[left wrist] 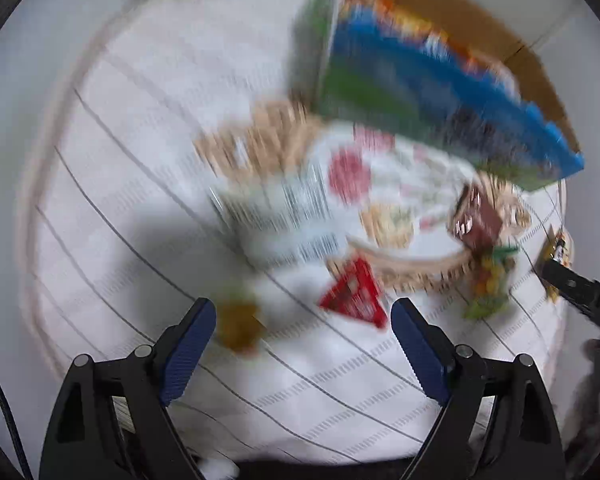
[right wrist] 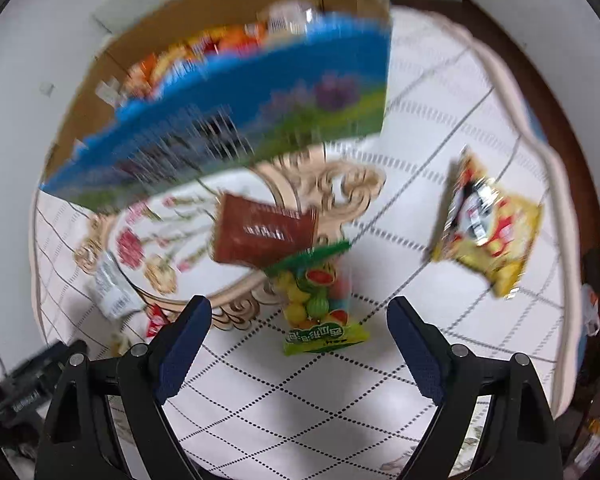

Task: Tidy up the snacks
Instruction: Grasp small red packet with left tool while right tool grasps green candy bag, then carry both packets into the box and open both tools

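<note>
Both views are motion-blurred. A blue and green cardboard box [right wrist: 236, 116] holding several snack packs stands at the back; it also shows in the left wrist view [left wrist: 428, 92]. My right gripper [right wrist: 298, 332] is open and empty, just short of a green fruit candy bag [right wrist: 320, 304]. A brown packet [right wrist: 260, 232] lies behind the bag. A yellow snack bag [right wrist: 488, 228] lies to the right. My left gripper [left wrist: 304, 336] is open and empty above a red triangular packet [left wrist: 356, 296] and a small yellow-brown snack [left wrist: 236, 324]. A white packet [left wrist: 276, 216] lies beyond.
Everything lies on a white quilted mat [right wrist: 440, 120] with a floral centre panel framed in beige scrollwork [right wrist: 336, 196]. The other gripper's black arm [left wrist: 580, 288] enters at the right edge of the left wrist view. Dark floor and clutter border the mat's right side [right wrist: 596, 320].
</note>
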{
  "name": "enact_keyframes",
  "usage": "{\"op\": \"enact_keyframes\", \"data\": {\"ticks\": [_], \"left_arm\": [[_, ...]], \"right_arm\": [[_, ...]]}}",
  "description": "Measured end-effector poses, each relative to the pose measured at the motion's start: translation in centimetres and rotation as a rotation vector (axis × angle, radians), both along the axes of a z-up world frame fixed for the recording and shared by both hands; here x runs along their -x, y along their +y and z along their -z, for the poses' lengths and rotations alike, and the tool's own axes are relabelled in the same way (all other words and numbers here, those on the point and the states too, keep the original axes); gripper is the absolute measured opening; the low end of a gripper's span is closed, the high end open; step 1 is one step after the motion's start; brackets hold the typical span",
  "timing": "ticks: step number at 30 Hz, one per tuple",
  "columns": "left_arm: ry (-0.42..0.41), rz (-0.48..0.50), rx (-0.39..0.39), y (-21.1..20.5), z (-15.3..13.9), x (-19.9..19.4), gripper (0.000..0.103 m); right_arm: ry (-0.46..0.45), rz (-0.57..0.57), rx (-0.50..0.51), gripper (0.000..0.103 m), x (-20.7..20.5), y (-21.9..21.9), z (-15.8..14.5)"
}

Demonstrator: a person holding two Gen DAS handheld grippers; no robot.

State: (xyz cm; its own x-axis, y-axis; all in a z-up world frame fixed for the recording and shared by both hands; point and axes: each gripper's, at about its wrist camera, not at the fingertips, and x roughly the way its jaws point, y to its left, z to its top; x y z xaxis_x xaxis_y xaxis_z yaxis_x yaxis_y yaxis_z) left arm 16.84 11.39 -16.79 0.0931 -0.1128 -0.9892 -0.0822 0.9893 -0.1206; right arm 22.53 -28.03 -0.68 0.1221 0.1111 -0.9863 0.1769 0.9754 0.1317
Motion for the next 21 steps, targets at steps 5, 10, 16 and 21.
{"op": "enact_keyframes", "data": {"ticks": [5,10,16,21], "left_arm": [[0.191,-0.122,0.215,-1.3,5.8,-0.6,0.09],[0.27,-0.19,0.263,-2.7,9.5,-1.6,0.089],[0.24,-0.158,0.133,-4.1,9.9,-0.8,0.056],[0.214,-0.138,0.098,-4.1,9.5,0.3,0.043]], "right_arm": [[0.085,-0.027,-0.003,0.092,-0.5,0.1,4.6],[0.139,-0.036,-0.009,0.089,-0.5,-0.1,7.7],[0.125,-0.076,0.029,0.065,0.1,0.4,8.8],[0.112,-0.113,0.039,0.055,0.9,1.1,8.8]]}}
